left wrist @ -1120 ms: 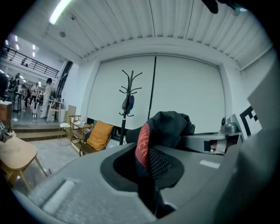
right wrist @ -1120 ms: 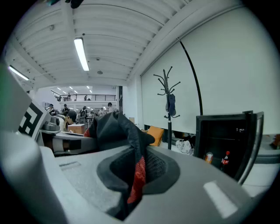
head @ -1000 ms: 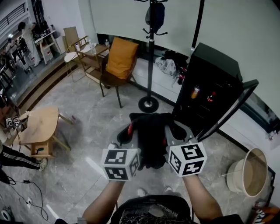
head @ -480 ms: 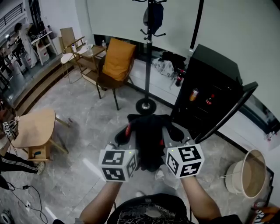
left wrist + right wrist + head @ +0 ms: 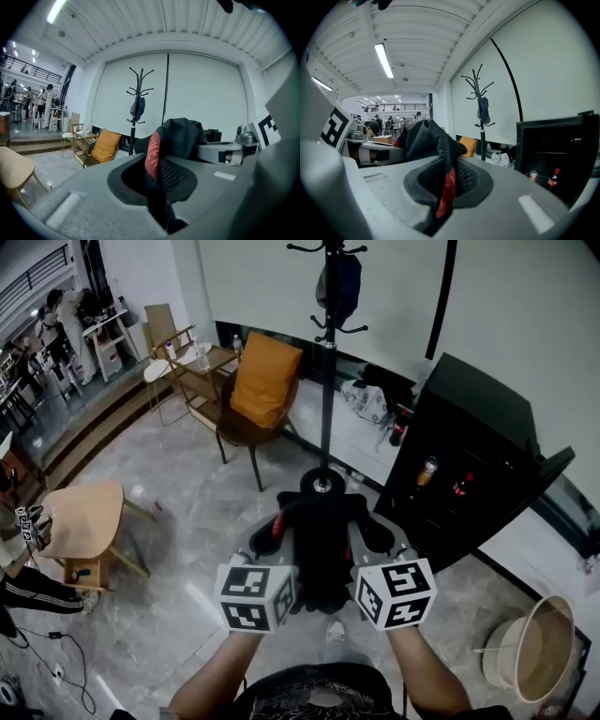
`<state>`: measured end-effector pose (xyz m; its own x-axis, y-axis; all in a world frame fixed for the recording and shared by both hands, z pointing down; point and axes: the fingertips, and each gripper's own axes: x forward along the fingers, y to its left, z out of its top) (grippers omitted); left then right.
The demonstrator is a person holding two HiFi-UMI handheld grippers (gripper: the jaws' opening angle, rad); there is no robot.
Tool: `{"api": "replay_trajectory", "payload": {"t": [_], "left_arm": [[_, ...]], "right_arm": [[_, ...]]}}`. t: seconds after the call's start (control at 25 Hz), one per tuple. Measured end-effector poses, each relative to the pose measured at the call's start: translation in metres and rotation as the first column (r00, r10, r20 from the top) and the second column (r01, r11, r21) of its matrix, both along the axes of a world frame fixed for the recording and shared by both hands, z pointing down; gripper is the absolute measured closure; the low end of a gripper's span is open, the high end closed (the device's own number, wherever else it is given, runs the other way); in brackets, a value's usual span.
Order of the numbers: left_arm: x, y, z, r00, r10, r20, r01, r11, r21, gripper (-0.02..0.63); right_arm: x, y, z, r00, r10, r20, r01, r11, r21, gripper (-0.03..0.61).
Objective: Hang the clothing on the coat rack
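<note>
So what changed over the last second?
The left gripper and right gripper have carried the black garment closer to the coat rack, whose base now shows just past it. Both stay shut on the garment; nothing was let go.

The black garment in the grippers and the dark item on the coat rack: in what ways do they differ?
The black garment is clamped in the jaws of the left gripper and right gripper; the dark item hangs from a hook of the coat rack. The black garment shows red trim; the dark item looks bluish, with no red visible. Both are dark fabric.
</note>
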<state>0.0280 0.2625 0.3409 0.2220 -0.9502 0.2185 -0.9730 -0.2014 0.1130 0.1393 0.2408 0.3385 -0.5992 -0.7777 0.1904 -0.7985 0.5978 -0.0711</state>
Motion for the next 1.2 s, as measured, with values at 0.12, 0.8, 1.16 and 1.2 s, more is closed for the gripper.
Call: {"api": "replay_trajectory", "payload": {"t": [0.12, 0.8, 1.16, 1.2], "left_arm": [[0.012, -0.028, -0.005, 1.0, -0.013, 0.005, 0.013, 1.0, -0.002, 0.58], [0.06, -0.159, -0.014, 0.998, -0.046, 0.034, 0.045, 0.999, 0.018, 0.58], [0.041, -0.208, -0.009, 0.999, -0.046, 0.01, 0.046, 0.999, 0.013, 0.58], [0.036, -0.214, -0.008, 0.999, -0.043, 0.006, 0.043, 0.999, 0.013, 0.58]], "right_arm": [[0.01, -0.03, -0.005, 1.0, -0.019, 0.004, 0.019, 1.0, 0.004, 0.555], [0.058, -0.168, -0.012, 0.998, -0.054, 0.03, 0.053, 0.998, 0.029, 0.555], [0.039, -0.214, -0.007, 0.998, -0.053, 0.015, 0.053, 0.998, 0.019, 0.554], [0.035, -0.219, -0.006, 0.999, -0.05, 0.012, 0.05, 0.999, 0.019, 0.555]]}}
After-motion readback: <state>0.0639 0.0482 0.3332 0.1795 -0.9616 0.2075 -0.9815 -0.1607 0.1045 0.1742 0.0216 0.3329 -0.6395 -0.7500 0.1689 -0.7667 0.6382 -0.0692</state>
